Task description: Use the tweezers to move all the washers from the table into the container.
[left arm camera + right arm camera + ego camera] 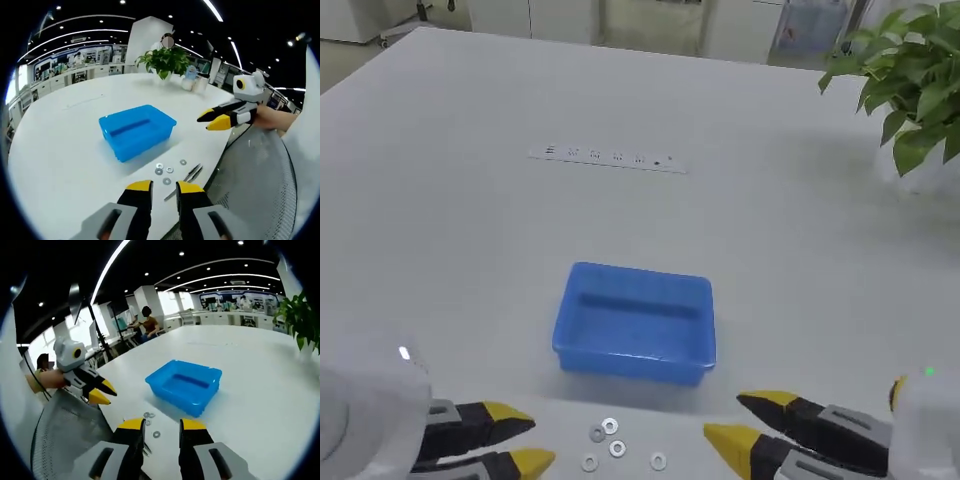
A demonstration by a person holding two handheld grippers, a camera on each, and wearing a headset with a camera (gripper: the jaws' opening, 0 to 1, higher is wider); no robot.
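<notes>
Both are empty: left gripper jaws spread, right gripper jaws spread too. Tweezers lie flat just ahead of the left fingertips, washers just beside them, blue container further ahead with no washers in it. Step looks like grabbing the tweezers. Best to come in low and clamp across both thin legs mid-length, tips pointing outward.

No text, number or brand can be read in any of the three views. The long pale strip that lies flat in the white table carries a row of small dark marks. They are too small and too blurred to tell whether they are letters or signs.
</notes>
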